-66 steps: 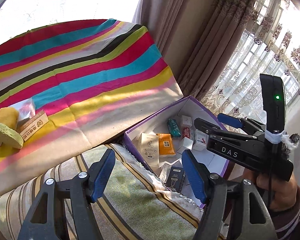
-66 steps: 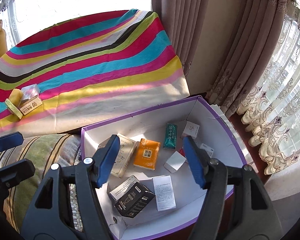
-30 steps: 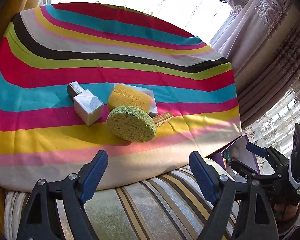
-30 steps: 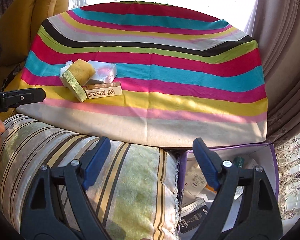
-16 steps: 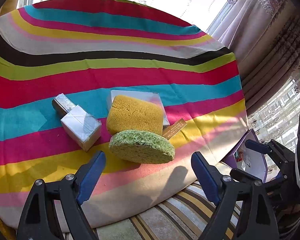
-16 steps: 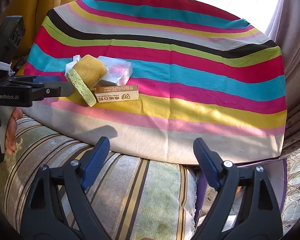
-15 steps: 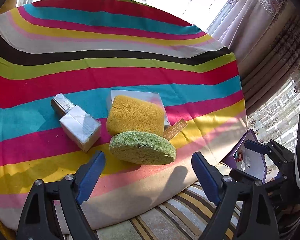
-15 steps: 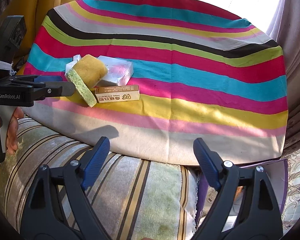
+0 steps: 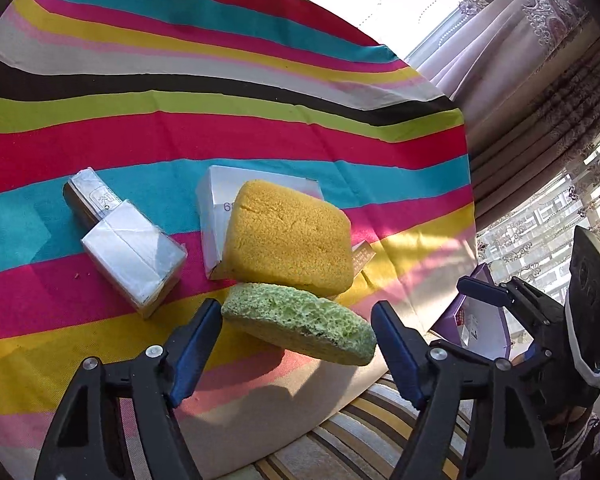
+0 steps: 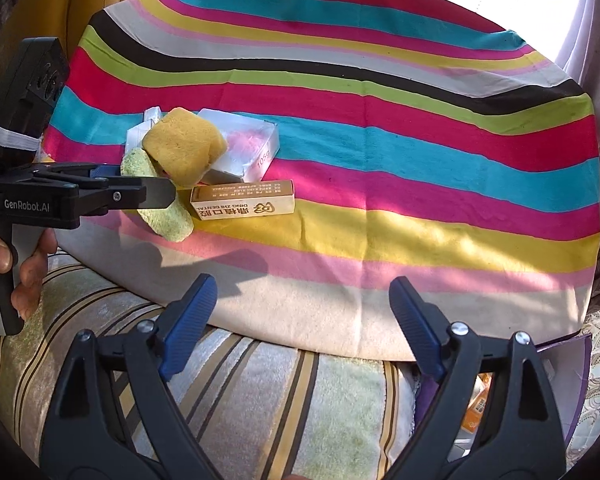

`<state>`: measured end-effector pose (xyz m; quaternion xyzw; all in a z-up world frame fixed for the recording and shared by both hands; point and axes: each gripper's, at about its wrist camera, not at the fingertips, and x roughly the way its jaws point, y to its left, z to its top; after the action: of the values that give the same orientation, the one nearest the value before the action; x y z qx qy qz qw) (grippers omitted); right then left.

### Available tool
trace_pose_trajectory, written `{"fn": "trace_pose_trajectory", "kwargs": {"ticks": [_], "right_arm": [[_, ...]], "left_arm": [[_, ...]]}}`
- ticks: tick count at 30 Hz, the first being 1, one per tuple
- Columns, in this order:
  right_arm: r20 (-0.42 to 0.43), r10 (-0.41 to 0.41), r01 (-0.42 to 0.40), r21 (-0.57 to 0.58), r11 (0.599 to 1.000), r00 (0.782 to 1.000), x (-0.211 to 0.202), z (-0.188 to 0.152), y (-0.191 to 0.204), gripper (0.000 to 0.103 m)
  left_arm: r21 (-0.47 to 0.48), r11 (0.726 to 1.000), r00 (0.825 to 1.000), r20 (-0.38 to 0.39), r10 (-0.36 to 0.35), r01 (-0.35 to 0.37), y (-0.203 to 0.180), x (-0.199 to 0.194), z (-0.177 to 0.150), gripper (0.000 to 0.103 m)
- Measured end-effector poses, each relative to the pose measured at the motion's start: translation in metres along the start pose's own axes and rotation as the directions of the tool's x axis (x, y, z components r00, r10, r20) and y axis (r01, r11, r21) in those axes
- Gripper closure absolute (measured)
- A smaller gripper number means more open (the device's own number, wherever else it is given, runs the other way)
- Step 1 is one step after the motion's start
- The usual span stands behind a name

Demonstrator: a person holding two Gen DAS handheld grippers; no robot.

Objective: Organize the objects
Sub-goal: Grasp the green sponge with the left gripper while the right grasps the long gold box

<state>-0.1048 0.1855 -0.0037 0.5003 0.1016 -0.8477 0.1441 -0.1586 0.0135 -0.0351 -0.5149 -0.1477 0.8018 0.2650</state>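
Two grippers work over the striped cloth. The left gripper straddles the green sponge, its jaws closing, the pads close on either side of it (not visibly pressing). Behind it, a yellow sponge leans on a white box. The right gripper is empty, its jaws opening, above a striped cushion.

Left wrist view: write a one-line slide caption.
Left gripper closing around a green sponge on the striped cloth, yellow sponge and boxes behind.
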Motion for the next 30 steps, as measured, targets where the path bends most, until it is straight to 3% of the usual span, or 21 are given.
{"fn": "trace_pose_trajectory", "kwargs": {"ticks": [6, 18, 30], "right_arm": [[-0.013, 0.031, -0.031, -0.018, 0.999, 0.999, 0.017, 0.012, 0.010, 0.008], [-0.043, 0.092, -0.094, -0.038, 0.995, 0.995, 0.048, 0.038, 0.031, 0.007], [-0.087, 0.066, -0.069, -0.030, 0.997, 0.994, 0.080, 0.054, 0.037, 0.007]], "left_arm": [[-0.035, 0.999, 0.999, 0.016, -0.031, 0.031, 0.005, -0.012, -0.012, 0.026], [-0.112, 0.993, 0.988, 0.155, -0.015, 0.033, 0.018, -0.061, -0.033, 0.026], [-0.117, 0.993, 0.984, 0.177, -0.014, 0.035, 0.018, -0.067, -0.032, 0.026]]}}
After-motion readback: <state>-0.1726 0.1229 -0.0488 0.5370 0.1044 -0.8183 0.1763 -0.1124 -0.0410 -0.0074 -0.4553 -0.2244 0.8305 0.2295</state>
